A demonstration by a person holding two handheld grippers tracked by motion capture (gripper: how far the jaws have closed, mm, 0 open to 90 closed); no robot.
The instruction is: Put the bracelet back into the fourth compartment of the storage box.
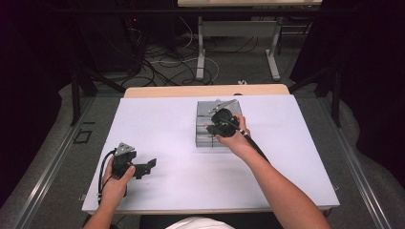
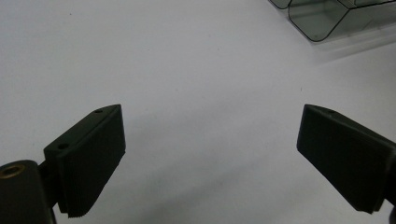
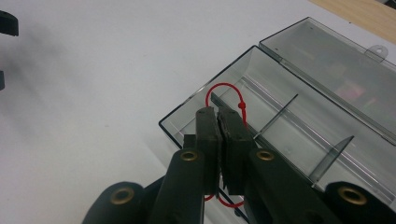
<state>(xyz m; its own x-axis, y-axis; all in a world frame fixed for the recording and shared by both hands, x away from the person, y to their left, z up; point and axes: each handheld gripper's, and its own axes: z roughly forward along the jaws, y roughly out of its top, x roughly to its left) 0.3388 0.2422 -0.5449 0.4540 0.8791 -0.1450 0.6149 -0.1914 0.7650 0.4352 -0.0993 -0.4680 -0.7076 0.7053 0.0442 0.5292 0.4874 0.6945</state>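
A clear plastic box with thin dividers lies open on the white table top, its lid folded back. My right gripper hangs over the box's near end compartment, shut on a thin dark flat piece with a red cord loop tied to it. In the high view the right gripper sits above the box's middle. My left gripper rests low at the front left of the table, open, with bare white surface between its jaws. A corner of the box appears far off.
The white sheet covers the table, with a wooden strip along the far edge. Cables and table legs lie on the floor beyond. The left gripper's jaw tip appears far off in the right gripper view.
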